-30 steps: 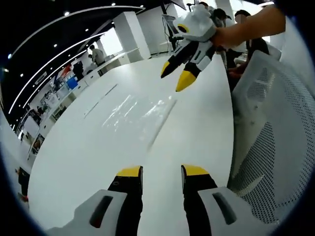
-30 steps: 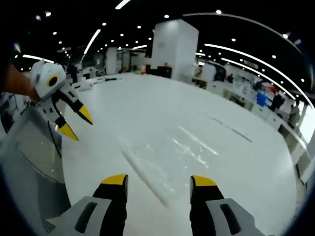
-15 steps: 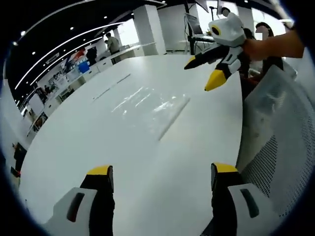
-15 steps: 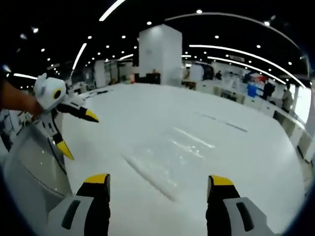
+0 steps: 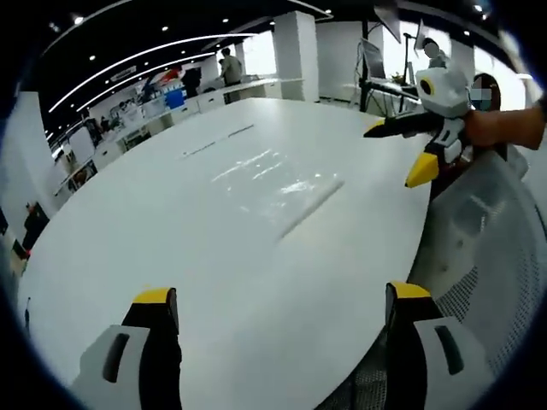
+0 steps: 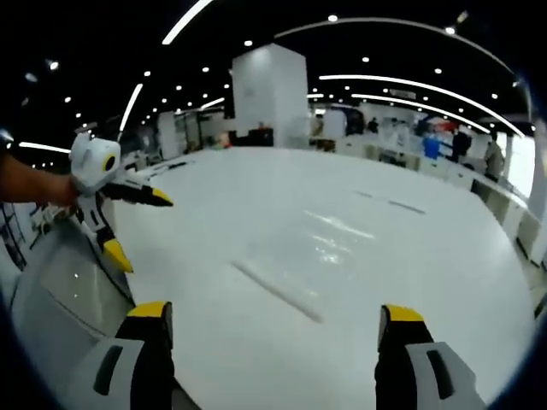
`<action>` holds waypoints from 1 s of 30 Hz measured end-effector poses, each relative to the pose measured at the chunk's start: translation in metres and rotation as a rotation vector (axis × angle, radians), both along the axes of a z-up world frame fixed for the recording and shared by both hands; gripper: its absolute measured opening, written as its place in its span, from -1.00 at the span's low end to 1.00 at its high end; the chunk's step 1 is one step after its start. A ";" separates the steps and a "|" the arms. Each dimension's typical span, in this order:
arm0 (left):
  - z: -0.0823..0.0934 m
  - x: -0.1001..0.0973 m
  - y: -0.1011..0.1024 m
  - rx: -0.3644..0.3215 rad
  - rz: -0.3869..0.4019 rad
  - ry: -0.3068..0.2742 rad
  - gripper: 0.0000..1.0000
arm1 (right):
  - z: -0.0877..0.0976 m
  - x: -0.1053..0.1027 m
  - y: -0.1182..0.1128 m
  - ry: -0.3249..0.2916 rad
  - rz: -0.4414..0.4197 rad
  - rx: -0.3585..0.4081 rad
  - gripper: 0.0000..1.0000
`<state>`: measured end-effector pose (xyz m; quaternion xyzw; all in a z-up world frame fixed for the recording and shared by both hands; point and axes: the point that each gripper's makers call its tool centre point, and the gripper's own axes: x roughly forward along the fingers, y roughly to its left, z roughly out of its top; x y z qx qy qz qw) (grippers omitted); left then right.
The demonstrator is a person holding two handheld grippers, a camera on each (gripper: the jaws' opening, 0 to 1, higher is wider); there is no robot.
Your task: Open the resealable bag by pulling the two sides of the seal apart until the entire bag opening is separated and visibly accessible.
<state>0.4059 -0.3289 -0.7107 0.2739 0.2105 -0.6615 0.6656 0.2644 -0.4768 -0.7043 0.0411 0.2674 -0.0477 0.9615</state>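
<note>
A clear resealable bag (image 5: 273,179) lies flat on the white table (image 5: 171,231), its seal strip the nearer edge. My left gripper (image 5: 282,299) hangs wide open over the table's near edge, well short of the bag. In the right gripper view the same bag (image 6: 316,256) lies ahead, with its seal strip (image 6: 278,290) facing me. My right gripper (image 6: 275,318) is also wide open and holds nothing. Each gripper shows in the other's view, held by a hand: the right gripper (image 5: 413,147) at the right, the left gripper (image 6: 132,224) at the left, both open.
A white mesh chair back (image 5: 479,248) stands at the table's edge, also seen as the chair (image 6: 60,290) in the right gripper view. People and desks (image 5: 226,73) stand far behind the table. A white pillar (image 6: 269,94) rises beyond it.
Both grippers have opened wider over the last second. Both cameras have drawn back a little, so the bag looks smaller and farther.
</note>
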 end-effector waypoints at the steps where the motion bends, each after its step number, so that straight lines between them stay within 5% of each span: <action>1: 0.001 -0.001 0.001 -0.007 -0.002 -0.004 0.99 | 0.001 -0.001 0.000 -0.003 -0.009 0.009 0.99; 18: 0.004 0.005 0.000 -0.134 0.073 -0.060 0.99 | 0.002 -0.001 0.006 -0.039 -0.045 -0.004 0.99; 30: -0.014 0.002 0.006 -0.057 0.049 -0.095 0.99 | -0.009 -0.007 0.000 -0.003 -0.082 -0.008 0.99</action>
